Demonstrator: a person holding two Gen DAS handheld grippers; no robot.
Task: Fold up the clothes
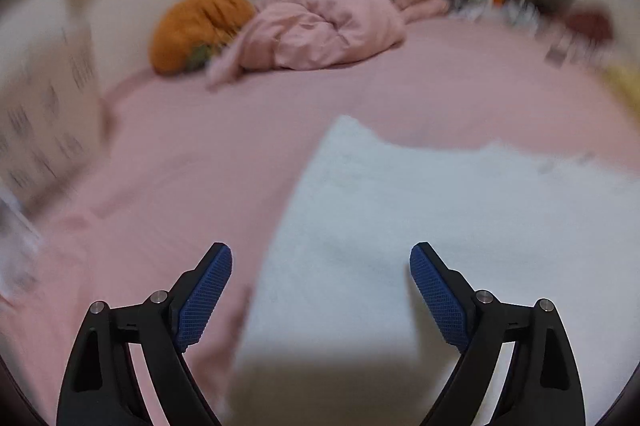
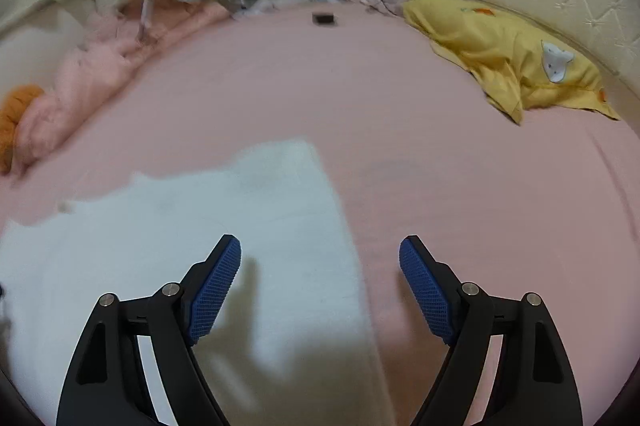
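Below both grippers I see the white garment (image 1: pixel 400 226) spread flat on the pink sheet (image 2: pixel 440 146), so I hold left gripper (image 1: pixel 321 266) and right gripper (image 2: pixel 320 260) wide, empty, ready to grasp its edges.

yellow pillow (image 2: pixel 516 66), orange cushion (image 1: pixel 200 28)

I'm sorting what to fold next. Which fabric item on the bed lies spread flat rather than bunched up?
The white garment, spread flat beneath both open grippers. The pink quilt and yellow blanket are crumpled heaps farther back.

Dim warm indoor light, heavy motion blur, fisheye bending and dark vignette at edges, soft shadows below
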